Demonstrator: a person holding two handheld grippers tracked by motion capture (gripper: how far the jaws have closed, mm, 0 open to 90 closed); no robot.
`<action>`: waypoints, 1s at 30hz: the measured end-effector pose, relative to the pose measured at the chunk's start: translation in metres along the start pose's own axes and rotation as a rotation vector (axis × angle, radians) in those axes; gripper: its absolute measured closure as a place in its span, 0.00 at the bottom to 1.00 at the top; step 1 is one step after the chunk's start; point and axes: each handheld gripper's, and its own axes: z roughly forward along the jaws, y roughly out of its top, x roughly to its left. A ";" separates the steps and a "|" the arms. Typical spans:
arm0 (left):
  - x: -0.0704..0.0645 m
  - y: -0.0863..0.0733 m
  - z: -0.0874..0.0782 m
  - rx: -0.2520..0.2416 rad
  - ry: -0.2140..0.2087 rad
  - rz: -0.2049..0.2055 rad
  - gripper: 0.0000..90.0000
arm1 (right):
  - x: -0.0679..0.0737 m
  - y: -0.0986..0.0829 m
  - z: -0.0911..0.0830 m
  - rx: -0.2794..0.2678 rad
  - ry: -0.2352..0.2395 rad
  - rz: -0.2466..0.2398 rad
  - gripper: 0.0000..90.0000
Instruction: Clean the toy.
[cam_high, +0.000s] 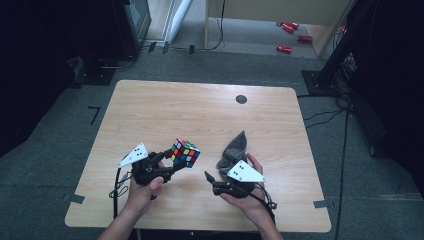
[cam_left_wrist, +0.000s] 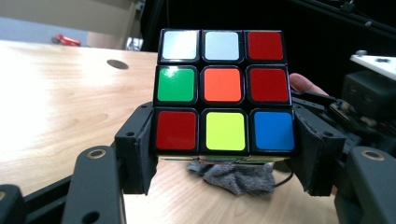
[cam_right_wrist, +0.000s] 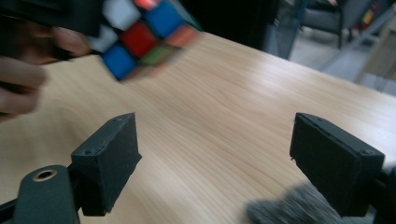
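A scrambled colour cube is held above the wooden table, my left gripper shut on its lower part. In the left gripper view the cube sits between the two black jaws, which press its bottom row. A grey cloth lies crumpled on the table, just beyond my right gripper. In the right gripper view the right gripper stands open with bare wood between its jaws, the cloth at its lower right and the cube blurred at upper left.
A dark round hole marks the table's far side. Red objects lie on the floor beyond a wooden frame. Cables run on the carpet at the right, near black stands.
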 end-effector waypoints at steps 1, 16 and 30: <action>-0.001 0.000 0.001 0.007 -0.006 -0.010 0.38 | 0.005 0.001 0.001 -0.013 0.015 -0.018 0.16; -0.018 -0.001 0.020 0.145 -0.116 -0.062 0.38 | 0.030 -0.001 0.007 -0.114 -0.008 -0.227 0.21; -0.016 -0.003 0.026 0.194 -0.161 -0.107 0.37 | 0.042 -0.005 0.007 -0.100 -0.083 -0.360 0.38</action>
